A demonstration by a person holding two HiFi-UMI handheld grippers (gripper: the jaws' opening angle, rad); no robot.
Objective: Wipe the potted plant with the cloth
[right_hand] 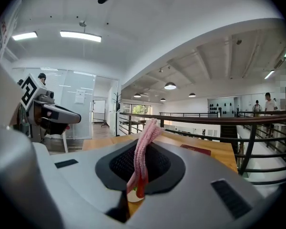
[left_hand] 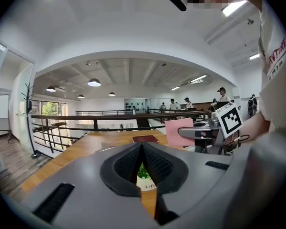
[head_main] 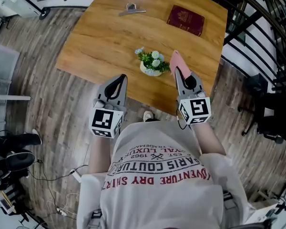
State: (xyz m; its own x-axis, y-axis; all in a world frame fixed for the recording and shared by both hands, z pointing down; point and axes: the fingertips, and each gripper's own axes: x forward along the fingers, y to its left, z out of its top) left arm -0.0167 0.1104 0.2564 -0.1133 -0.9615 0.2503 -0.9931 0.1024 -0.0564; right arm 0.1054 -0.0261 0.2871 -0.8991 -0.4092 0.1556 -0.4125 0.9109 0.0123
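The right hand-held gripper (head_main: 178,71) grips the cloth (head_main: 175,60) at the plant's (head_main: 152,62) three o'clock; the left hand-held gripper (head_main: 122,78) sits closed, empty, at seven o'clock.

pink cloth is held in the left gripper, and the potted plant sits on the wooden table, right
Wrong gripper: the pink cloth is clamped in the right gripper, as the right gripper view shows. The potted plant does sit on the wooden table.

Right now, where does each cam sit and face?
Head view: on the head, steeply down at table, potted plant, left gripper, right gripper; shirt shows.
Left gripper view: rides left gripper, level along shut jaws; right gripper at right.
Right gripper view: rides right gripper, along jaws shut on cloth; left gripper at left.
Shared: potted plant in all.
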